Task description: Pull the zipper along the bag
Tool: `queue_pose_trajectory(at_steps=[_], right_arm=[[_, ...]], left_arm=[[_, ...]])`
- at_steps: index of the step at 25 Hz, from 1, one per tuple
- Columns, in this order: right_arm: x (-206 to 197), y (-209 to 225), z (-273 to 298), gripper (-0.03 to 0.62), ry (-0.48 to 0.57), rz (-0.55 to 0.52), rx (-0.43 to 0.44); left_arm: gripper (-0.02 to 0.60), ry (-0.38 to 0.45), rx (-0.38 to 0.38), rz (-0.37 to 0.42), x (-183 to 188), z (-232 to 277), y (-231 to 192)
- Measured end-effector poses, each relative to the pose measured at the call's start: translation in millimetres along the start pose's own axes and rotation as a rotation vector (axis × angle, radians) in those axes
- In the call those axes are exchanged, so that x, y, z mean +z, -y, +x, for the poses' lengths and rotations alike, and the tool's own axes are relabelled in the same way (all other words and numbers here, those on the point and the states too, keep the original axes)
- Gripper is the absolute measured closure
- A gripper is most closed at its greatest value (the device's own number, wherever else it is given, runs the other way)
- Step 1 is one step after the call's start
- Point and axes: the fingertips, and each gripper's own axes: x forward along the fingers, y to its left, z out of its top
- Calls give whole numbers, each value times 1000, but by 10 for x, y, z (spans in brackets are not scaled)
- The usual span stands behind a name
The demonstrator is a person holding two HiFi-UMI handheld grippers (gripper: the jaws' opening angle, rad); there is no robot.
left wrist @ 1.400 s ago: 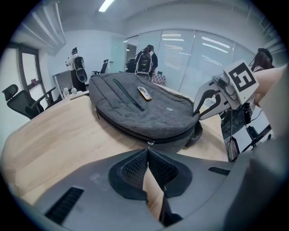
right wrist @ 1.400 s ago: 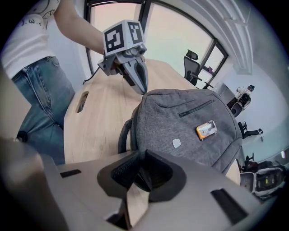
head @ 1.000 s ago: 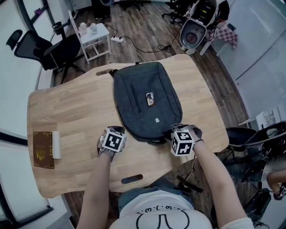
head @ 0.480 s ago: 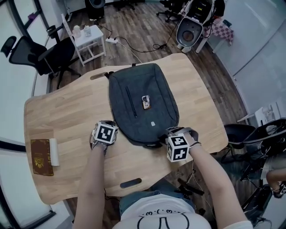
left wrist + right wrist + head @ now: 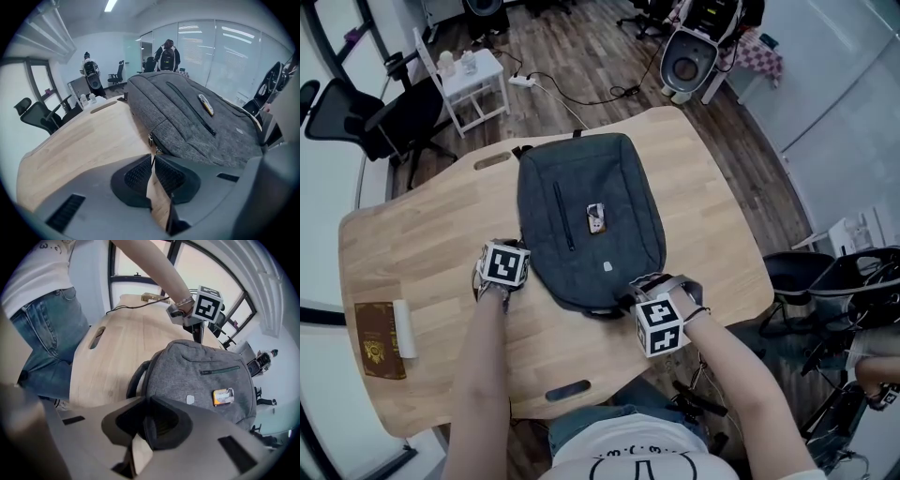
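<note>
- The bag [image 5: 591, 225] lies flat in the middle of the table [image 5: 422, 234], its top towards the far edge and its bottom towards the near edge.
- My left hand-held gripper [image 5: 153, 157] sits at the bag's left side, towards the near edge. Its jaws are almost together and have just been opening a little.
- A thin cord from the zipper pull [image 5: 151, 139] runs in between the tips, pinched there. The pull sits on the bag's side seam, just beyond the jaws.
- My right hand-held gripper [image 5: 146, 399] points steeply down at the bag's near end. Its jaws stand narrow, closed on a dark fold of the bag beside the handle [image 5: 135, 377]. I cannot tell whether that fold is strap or fabric.
- A small card [image 5: 596, 220] lies on top of the bag, beside a shut front pocket zip.
- A brown book [image 5: 375, 339] lies at the table's left edge near the near corner, with a white roll [image 5: 403, 328] touching its right side, well apart from the bag.
</note>
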Motion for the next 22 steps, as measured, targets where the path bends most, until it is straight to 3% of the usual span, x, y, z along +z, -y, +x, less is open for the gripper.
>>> queue_pose_trajectory(at_steps=[7,11,17,22], right_arm=[[34,-56,50,510,-26,-145,12],[108,-36,44,510,-20,-174,15],[77,-18,102,505,-17,-66,32],[58,16,98,495,4,45,-15]], left_arm=[[538,-6,-13,-57,117,77,-104],[532,3,-10,-63,164,118,-121],[534,66,-84,-21,196,46,-64],[529,60,-76,84,89,-25,32]])
